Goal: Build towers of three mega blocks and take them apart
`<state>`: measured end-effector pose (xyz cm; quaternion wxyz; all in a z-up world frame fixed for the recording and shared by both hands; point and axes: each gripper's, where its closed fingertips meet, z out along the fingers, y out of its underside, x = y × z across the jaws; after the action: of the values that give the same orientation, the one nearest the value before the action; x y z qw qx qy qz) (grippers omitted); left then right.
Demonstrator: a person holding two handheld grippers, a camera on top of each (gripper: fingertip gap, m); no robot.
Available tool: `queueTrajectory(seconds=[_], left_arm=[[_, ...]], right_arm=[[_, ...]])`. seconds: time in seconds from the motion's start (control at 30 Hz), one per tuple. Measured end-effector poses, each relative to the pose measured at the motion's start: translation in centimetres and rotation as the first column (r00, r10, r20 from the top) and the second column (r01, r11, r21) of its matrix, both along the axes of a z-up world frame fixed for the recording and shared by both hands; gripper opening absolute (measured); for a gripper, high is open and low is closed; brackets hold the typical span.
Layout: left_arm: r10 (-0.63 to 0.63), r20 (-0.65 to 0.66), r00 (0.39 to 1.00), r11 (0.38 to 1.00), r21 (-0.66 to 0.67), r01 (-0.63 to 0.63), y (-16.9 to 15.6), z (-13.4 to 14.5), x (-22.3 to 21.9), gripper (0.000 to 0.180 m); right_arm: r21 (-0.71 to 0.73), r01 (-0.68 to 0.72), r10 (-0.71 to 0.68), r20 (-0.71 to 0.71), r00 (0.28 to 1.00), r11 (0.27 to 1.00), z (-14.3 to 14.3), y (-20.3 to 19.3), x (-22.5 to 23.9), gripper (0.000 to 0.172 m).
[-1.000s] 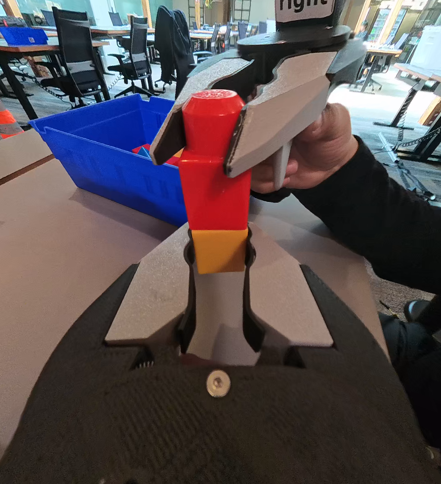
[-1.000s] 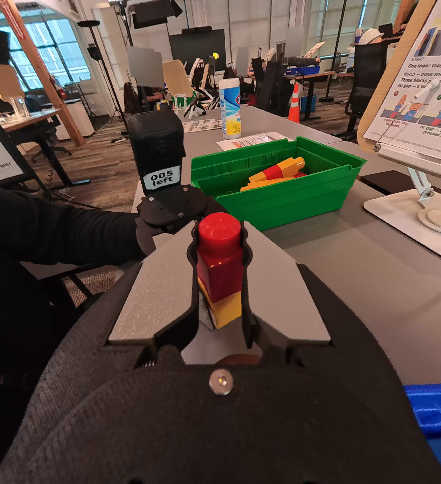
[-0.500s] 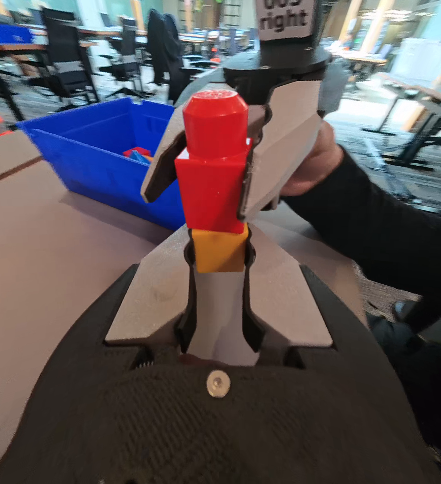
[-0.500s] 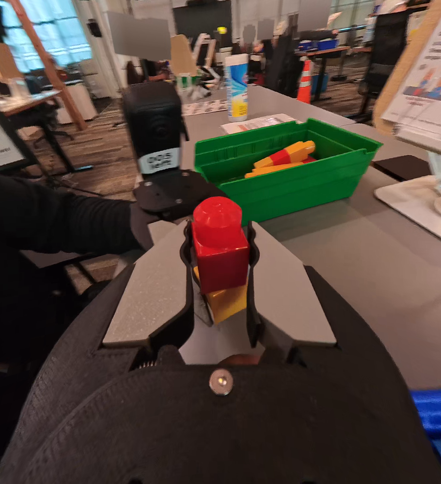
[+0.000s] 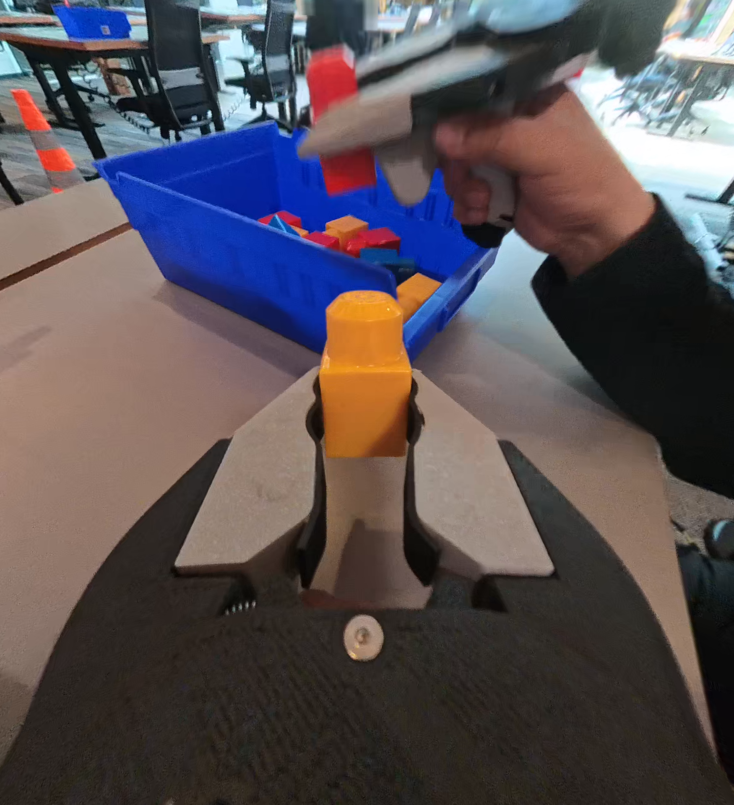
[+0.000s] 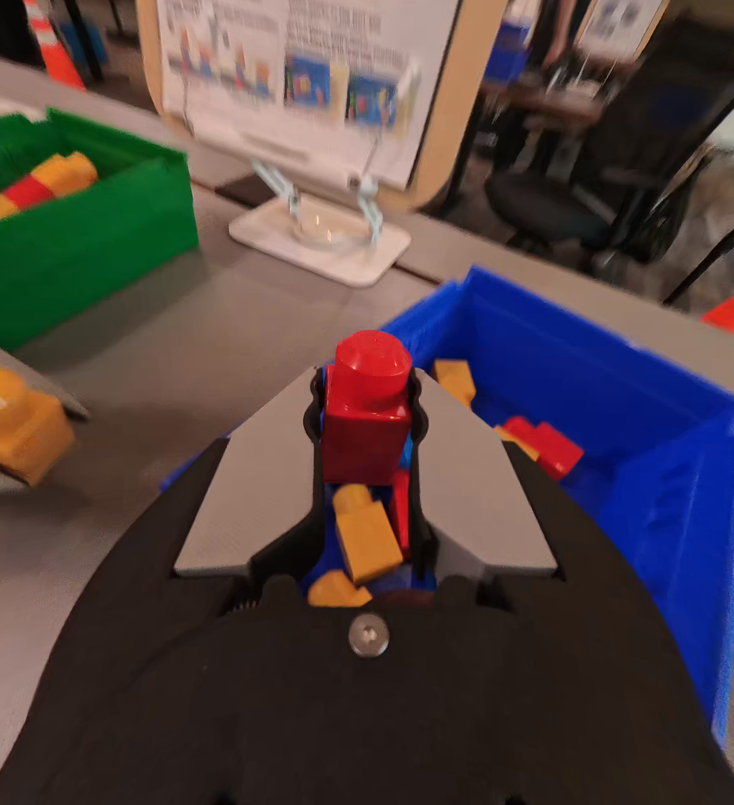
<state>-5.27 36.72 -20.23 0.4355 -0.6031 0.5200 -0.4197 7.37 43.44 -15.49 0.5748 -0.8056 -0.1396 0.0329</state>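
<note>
The left gripper (image 5: 365,414) was closed on an orange block (image 5: 365,392), both pads pressed on its sides, the stud pointing up. Just ahead of it stood the near wall of the blue bin (image 5: 243,270), and the open grey table (image 5: 95,392) spread to its left. The right gripper (image 6: 367,418) was closed on a red block (image 6: 367,418), held over the near edge of the blue bin, above the loose blocks (image 6: 367,536) inside. To the left of the right gripper the table lay open up to the green bin (image 6: 95,261). A white stand (image 6: 321,244) stood farther ahead, well apart.
</note>
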Motion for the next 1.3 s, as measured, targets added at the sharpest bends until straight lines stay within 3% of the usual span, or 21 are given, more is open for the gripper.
queueTrajectory(seconds=[0.07,0.1,0.17,0.23,0.33,0.4,0.43,0.53,0.63,0.7,0.77,0.83,0.87,0.97,1.0,1.17,1.3], left_arm=[[-0.031,0.038,0.999,0.999,-0.01,0.031,-0.5,0.7,0.0,0.034],[-0.031,0.045,0.999,0.999,-0.012,0.031,-0.6,0.9,0.0,0.034],[-0.029,0.055,0.998,1.0,-0.007,0.029,-0.5,1.1,0.0,0.034],[-0.036,0.087,0.996,0.999,-0.021,0.038,-0.5,1.6,-0.1,0.034],[-0.058,0.14,0.988,0.996,-0.057,0.066,-0.8,2.5,-0.3,0.034],[-0.065,0.152,0.986,0.995,-0.069,0.077,-0.9,2.8,-0.3,0.033],[-0.069,0.147,0.987,0.994,-0.071,0.08,-1.0,2.7,-0.3,0.034],[-0.063,0.173,0.983,0.993,-0.083,0.079,-0.9,3.1,-0.4,0.034],[-0.032,0.161,0.986,0.997,-0.071,0.043,-0.4,2.9,-0.4,0.034],[-0.025,0.131,0.991,0.998,-0.062,0.033,-0.3,2.4,-0.5,0.032],[-0.027,0.118,0.993,0.997,-0.069,0.035,-0.3,2.1,-0.4,0.033],[-0.03,0.115,0.993,0.997,-0.074,0.038,-0.4,2.0,-0.2,0.033],[-0.03,0.112,0.993,0.997,-0.073,0.038,-0.4,1.9,-0.2,0.033],[-0.032,0.093,0.995,0.997,-0.063,0.038,-0.5,1.5,0.1,0.034],[-0.028,0.087,0.996,0.998,-0.058,0.033,-0.4,1.3,0.1,0.034],[0.006,0.094,0.996,0.998,-0.063,0.0,0.3,1.5,-0.3,0.035],[0.076,0.13,0.989,0.988,-0.142,-0.057,1.6,3.6,-3.0,0.042]], right_arm=[[-0.093,-0.052,0.048,-0.048,0.998,0.994,-1.8,-0.2,-0.1,0.049],[-0.093,-0.143,0.133,-0.101,0.986,0.985,-1.7,-0.5,-1.8,0.054],[-0.016,-0.412,0.398,-0.229,0.888,0.911,0.2,-2.4,-7.3,0.055],[0.065,-0.594,0.586,-0.276,0.762,0.802,1.9,-4.5,-12.0,0.059],[0.043,-0.701,0.687,-0.252,0.682,0.712,1.3,-5.9,-15.9,0.054],[-0.001,-0.743,0.719,-0.251,0.648,0.669,0.3,-6.5,-17.4,0.036],[0.009,-0.734,0.713,-0.246,0.657,0.679,0.4,-6.3,-17.7,0.026],[0.03,-0.722,0.709,-0.223,0.67,0.692,0.9,-6.1,-17.7,0.026],[0.138,-0.654,0.666,-0.232,0.709,0.744,3.3,-5.4,-15.6,0.026],[0.246,-0.427,0.482,-0.246,0.841,0.87,5.6,-3.2,-10.4,0.026],[0.273,-0.113,0.163,-0.167,0.972,0.955,5.9,-1.6,-2.8,0.027],[0.21,0.131,-0.129,-0.024,0.991,0.969,4.1,-1.3,3.7,0.027],[0.137,0.186,-0.191,0.019,0.981,0.973,2.3,-1.1,5.4,0.027],[-0.208,0.17,-0.17,0.02,0.985,0.963,-4.7,-0.4,5.9,0.038],[-0.236,0.149,-0.149,0.02,0.989,0.96,-5.2,-0.3,5.3,0.04],[0.112,0.072,-0.076,0.038,0.996,0.991,1.3,-0.1,1.8,0.034],[0.049,0.063,-0.065,0.042,0.997,0.997,0.0,0.3,1.6,0.045]])
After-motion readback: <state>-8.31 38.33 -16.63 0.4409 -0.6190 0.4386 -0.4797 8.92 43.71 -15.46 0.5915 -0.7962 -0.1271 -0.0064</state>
